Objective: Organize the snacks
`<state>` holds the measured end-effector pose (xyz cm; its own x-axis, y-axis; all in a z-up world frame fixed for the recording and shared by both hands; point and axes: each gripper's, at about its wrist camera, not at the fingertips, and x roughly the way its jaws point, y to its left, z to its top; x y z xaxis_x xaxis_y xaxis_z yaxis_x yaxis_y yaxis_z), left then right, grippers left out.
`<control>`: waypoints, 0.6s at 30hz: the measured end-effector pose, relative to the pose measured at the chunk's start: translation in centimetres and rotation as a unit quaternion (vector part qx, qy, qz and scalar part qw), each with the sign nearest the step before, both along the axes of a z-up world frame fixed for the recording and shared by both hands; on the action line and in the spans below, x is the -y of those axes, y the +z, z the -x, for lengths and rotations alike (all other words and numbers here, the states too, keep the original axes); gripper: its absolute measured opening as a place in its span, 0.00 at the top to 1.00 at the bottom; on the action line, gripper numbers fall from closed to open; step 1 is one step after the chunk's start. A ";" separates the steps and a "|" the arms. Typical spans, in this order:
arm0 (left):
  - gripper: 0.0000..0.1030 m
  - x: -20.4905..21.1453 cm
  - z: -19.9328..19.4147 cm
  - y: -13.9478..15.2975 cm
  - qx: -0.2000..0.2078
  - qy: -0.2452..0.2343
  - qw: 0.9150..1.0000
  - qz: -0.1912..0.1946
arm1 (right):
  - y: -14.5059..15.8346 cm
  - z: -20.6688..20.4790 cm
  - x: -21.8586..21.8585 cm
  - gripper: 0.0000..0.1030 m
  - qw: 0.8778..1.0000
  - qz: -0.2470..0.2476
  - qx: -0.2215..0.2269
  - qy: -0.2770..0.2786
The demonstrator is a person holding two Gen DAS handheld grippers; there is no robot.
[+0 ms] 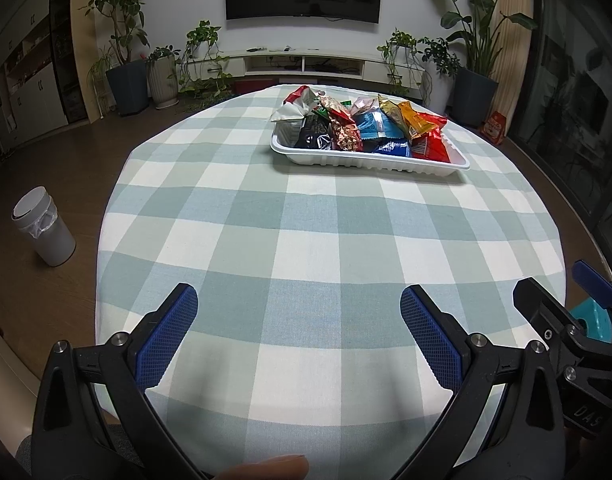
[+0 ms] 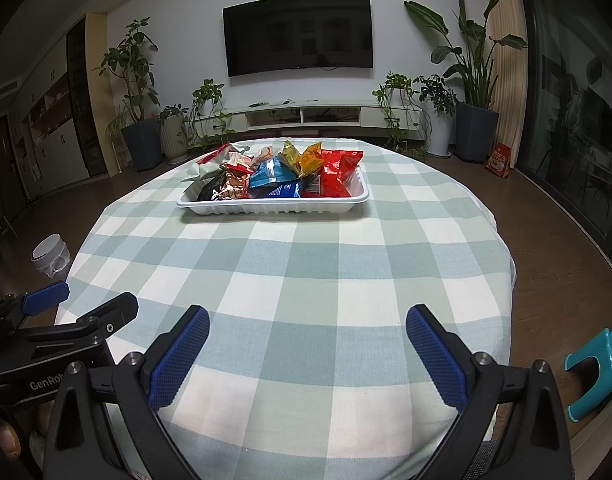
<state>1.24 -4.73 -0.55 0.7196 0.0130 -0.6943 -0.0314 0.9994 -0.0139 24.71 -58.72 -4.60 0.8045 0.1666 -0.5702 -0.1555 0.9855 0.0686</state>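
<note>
Left gripper (image 1: 298, 334) wide and empty, right gripper (image 2: 308, 354) likewise, snack tray (image 2: 274, 209) well ahead, bare checked tablecloth (image 2: 306, 272) between

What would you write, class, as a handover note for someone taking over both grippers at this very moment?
Left gripper: open, holding nothing, over the near part of the checked tablecloth.
Right gripper: open, holding nothing, beside the left one.
Snacks: every visible packet lies heaped in the white tray at the far side of the table; none lies loose on the cloth.
Done: collecting appears finished.
Left: possibly tidying the heap; one white-and-red wrapper hangs over the tray's far left corner.
</note>
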 end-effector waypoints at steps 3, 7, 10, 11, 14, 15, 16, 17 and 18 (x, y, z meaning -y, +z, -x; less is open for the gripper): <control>0.00 0.0 0.0 0.0 0.000 0.000 1.000 0.001 | 0.0 0.0 0.0 0.02 1.000 0.000 0.000 0.000; 0.00 0.0 0.0 0.0 0.000 0.000 1.000 0.001 | 0.0 0.1 0.0 0.02 1.000 0.000 0.000 0.000; 0.00 0.0 0.0 0.0 0.000 0.000 1.000 0.001 | 0.0 0.0 0.0 0.02 1.000 0.000 0.000 0.000; 0.00 0.0 0.0 0.0 0.000 0.000 1.000 0.001 | 0.0 0.0 0.0 0.02 1.000 0.001 0.000 0.000; 0.00 0.0 0.0 0.0 0.000 0.000 1.000 0.001 | 0.0 0.0 0.0 0.02 1.000 0.001 0.000 0.000; 0.00 0.0 0.0 0.0 0.001 0.000 1.000 0.002 | 0.1 0.0 0.0 0.02 1.000 0.001 0.000 0.000; 0.00 0.0 0.0 0.0 0.001 0.000 1.000 0.002 | 0.1 0.0 0.0 0.02 1.000 0.001 0.000 0.000; 0.00 0.0 0.0 0.0 0.001 0.000 1.000 0.002 | 0.1 0.1 0.0 0.02 1.000 0.001 0.000 0.001; 0.00 0.0 0.0 0.0 0.001 0.000 1.000 0.001 | 0.0 0.1 0.0 0.02 1.000 0.001 0.000 0.001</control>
